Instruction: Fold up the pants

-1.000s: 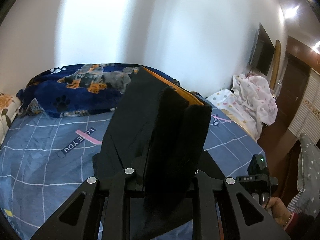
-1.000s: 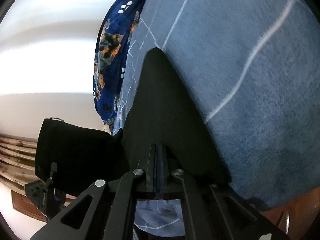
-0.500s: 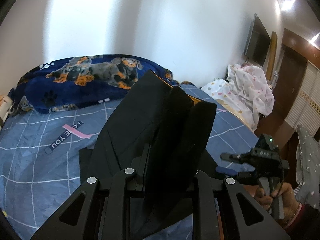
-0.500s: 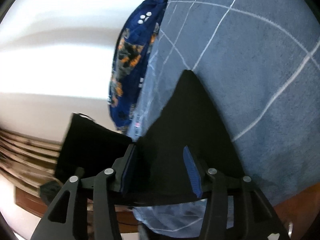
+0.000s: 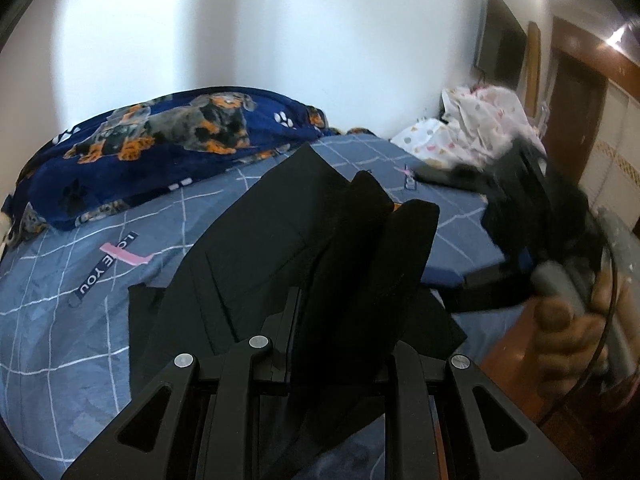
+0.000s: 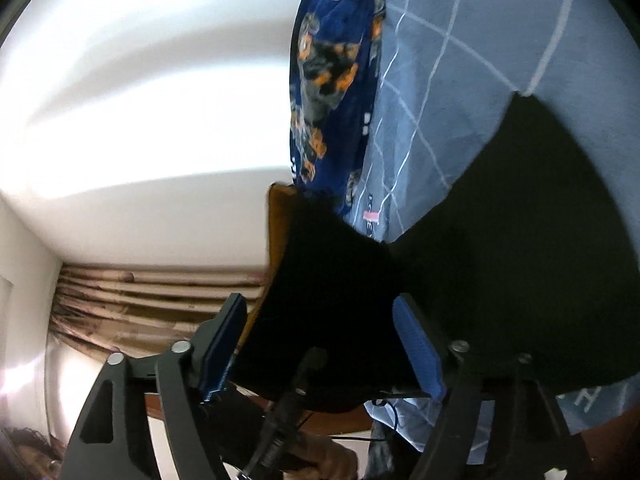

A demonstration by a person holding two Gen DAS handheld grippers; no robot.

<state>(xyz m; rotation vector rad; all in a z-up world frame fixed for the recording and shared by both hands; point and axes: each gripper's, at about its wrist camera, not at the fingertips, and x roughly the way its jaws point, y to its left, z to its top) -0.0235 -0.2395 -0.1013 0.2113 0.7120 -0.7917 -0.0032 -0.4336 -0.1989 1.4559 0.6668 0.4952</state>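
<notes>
1. My left gripper (image 5: 340,344) is closed tight on a bunched end of the black pants (image 5: 280,248), lifting that end up off the blue checked bedspread (image 5: 80,320).
2. My right gripper (image 6: 320,344) stands wide open, its blue pads (image 6: 418,346) apart with nothing between them; black cloth lies just beyond the fingertips.
3. The rest of the pants lies flat on the bedspread, running from the held end away toward the dog-print blanket (image 5: 160,148) at the far side of the bedspread. That is the long axis, and I judge the coming fold must follow it.
4. Relative to the bedspread, the held end sits at its near edge, and the free corner reaches well in toward the blanket.
5. The left gripper is the one on the cloth; the right, seen blurred in the left view beside the near edge (image 5: 520,240), is close to the raised end.
6. An orange lining (image 6: 276,232) shows on the lifted part.
</notes>
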